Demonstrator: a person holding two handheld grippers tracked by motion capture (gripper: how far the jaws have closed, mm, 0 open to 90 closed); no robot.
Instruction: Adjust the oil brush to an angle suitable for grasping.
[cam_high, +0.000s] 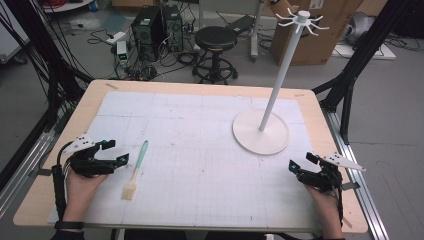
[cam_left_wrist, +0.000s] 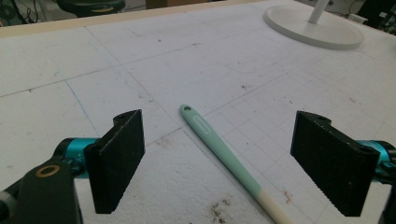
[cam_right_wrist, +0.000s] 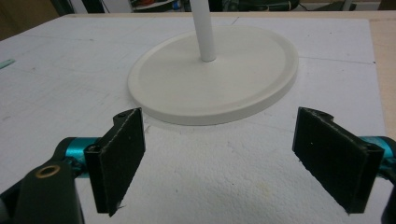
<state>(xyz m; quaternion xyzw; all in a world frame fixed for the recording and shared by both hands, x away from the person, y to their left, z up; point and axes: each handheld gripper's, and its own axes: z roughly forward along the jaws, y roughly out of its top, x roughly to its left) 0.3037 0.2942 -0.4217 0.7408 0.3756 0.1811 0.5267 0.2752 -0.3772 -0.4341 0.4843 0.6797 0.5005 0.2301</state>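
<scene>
— Lying flat on the white mat (cam_high: 200, 150), the brush (cam_high: 135, 170) keeps its long axis close to the 12-to-6 line in the high view, doesn't it?

— Nearly; it leans a little, the mint handle end with its hanging hole toward 1 o'clock and the pale bristles toward 7 o'clock, at the table's near left.

— And the left gripper (cam_high: 116, 152)?

— It sits just at 9 o'clock of the brush, not touching it. Its own view has both jaws spread wide, with the handle lying on the mat between and beyond them, nothing pinched.

— The right gripper (cam_high: 303, 162)?

— Jaws equally wide and empty, at the near right. The white stand (cam_high: 262, 131) and its round base lie toward 11 o'clock of it, apart from the jaws.
</scene>
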